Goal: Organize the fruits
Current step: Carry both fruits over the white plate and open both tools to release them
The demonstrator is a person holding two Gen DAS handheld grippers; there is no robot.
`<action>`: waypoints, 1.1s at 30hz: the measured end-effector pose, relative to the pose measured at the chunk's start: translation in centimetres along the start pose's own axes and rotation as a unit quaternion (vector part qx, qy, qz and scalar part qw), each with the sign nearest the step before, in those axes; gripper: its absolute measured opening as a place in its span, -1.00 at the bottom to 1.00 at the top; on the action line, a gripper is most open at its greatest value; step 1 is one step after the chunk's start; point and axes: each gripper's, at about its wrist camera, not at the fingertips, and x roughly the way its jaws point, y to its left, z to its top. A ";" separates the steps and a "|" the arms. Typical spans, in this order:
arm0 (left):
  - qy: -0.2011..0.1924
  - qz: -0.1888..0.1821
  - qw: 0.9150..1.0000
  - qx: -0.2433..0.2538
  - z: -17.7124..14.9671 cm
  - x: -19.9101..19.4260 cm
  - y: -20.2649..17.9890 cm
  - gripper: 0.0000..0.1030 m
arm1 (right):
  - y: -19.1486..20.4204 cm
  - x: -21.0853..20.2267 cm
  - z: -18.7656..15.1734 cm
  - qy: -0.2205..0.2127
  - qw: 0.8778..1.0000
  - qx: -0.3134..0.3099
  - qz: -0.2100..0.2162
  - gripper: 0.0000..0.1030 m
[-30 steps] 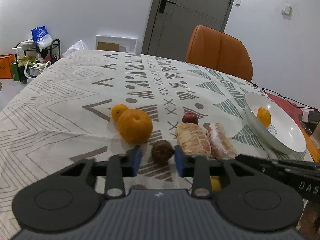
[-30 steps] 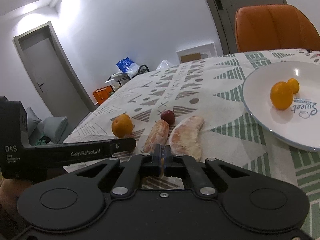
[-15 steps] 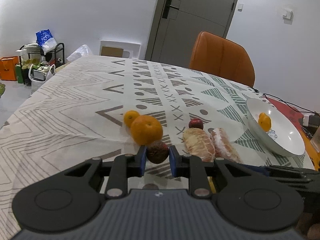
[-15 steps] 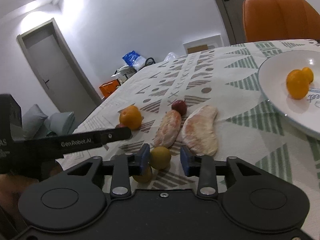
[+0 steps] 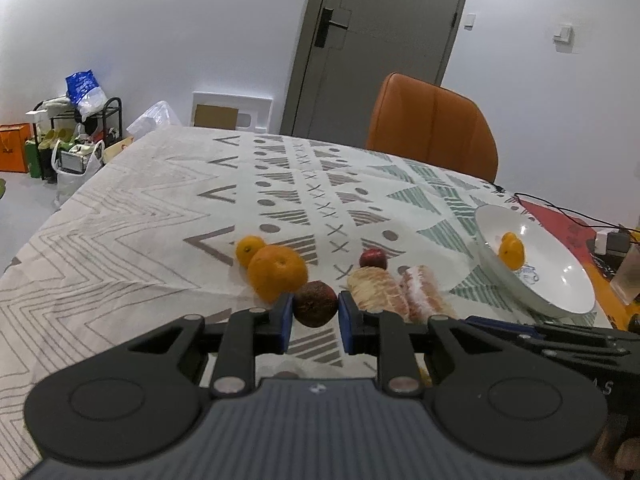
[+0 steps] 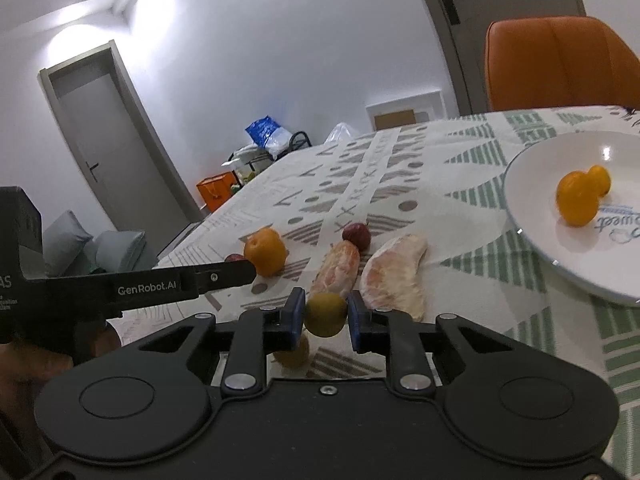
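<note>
Fruits are being picked: left gripper [image 5: 314, 314] grips a dark fruit [image 5: 315, 303], right gripper [image 6: 325, 317] has just closed on a yellow fruit [image 6: 325, 314] (both seem lifted), so next comes probably the white plate [image 6: 532, 216] ahead-right.

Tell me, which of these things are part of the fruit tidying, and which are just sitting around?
Part of the job:
- dark round fruit in the left gripper
- yellow fruit in the right gripper
- big orange, peeled segments
- white plate

Just lying about:
- orange chair
- bags on the floor
- cables
</note>
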 end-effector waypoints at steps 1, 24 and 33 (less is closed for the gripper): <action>-0.002 -0.002 1.000 0.001 0.1 -0.1 -0.2 -0.56 | -0.1 -0.2 0.1 -0.003 1.000 0.000 -0.002 -0.59; -0.005 -0.050 0.997 0.059 0.4 0.9 -7.8 -0.56 | -4.8 -6.4 0.7 -0.074 0.994 0.024 -0.076 -0.59; -0.004 -0.060 0.996 0.072 0.4 1.5 -10.0 -0.56 | -6.6 -7.9 0.5 -0.087 0.991 0.037 -0.092 -0.59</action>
